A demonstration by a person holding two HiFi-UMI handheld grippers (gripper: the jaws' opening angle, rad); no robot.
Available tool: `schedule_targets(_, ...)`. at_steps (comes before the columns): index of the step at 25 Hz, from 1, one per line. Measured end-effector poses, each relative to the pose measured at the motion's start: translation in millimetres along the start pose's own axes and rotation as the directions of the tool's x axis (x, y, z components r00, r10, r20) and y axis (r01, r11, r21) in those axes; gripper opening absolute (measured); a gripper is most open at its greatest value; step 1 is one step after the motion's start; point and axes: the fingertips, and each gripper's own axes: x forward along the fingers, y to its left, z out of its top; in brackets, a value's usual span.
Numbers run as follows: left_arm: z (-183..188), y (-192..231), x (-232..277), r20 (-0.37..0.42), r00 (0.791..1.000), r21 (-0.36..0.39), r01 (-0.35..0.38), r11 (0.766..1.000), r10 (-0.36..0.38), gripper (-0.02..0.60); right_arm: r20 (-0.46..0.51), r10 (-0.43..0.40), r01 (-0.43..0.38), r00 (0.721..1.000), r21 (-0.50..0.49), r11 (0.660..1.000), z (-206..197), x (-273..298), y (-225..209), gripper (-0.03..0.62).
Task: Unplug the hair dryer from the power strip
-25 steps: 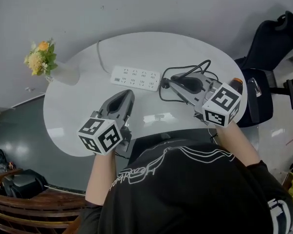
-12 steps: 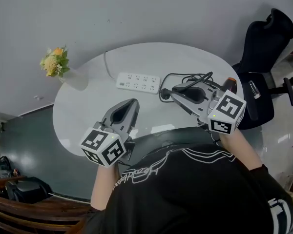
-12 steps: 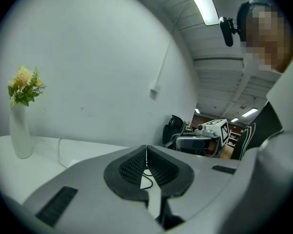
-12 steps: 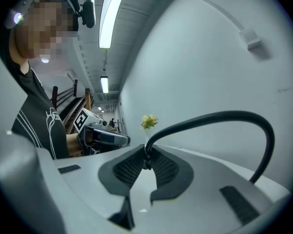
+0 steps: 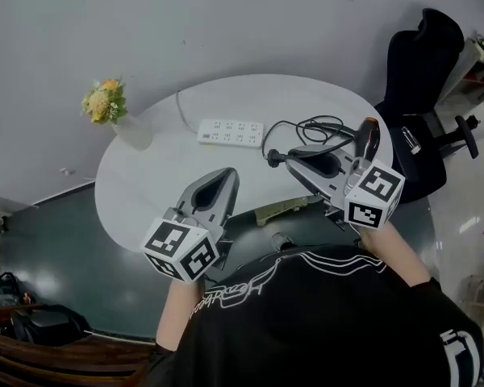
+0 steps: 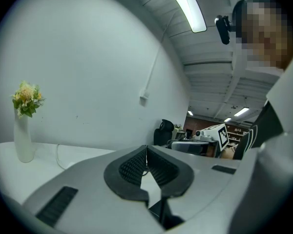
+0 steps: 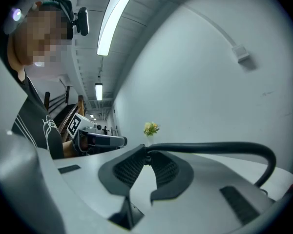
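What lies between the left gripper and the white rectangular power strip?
Nothing: the head view shows only bare white tabletop between the left gripper and the power strip.

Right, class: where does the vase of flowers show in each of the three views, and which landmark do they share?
Head view: vase of flowers upper left, at the left edge of the white table.
Left gripper view: far left, standing on that table.
Right gripper view: small, centre, just above the jaws and black cable.
Shared landmark: the white table.
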Motion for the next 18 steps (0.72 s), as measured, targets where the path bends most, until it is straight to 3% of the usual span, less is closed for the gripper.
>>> schedule_targets(5,0,-14,-16,0.013,1.0,0.051,0.004,0.999,-0.004,0.006,0.008,-0.011,0.011,1.0,0.0,1.0,-2,-8,18,0.028)
schedule_targets(18,-17,-25,-40,0.005,0.999,0.056,0.033,0.998,-0.034,0.006,0.013,-0.071,0.071,0.997,0.014,0.997,-17,-19,46,0.028)
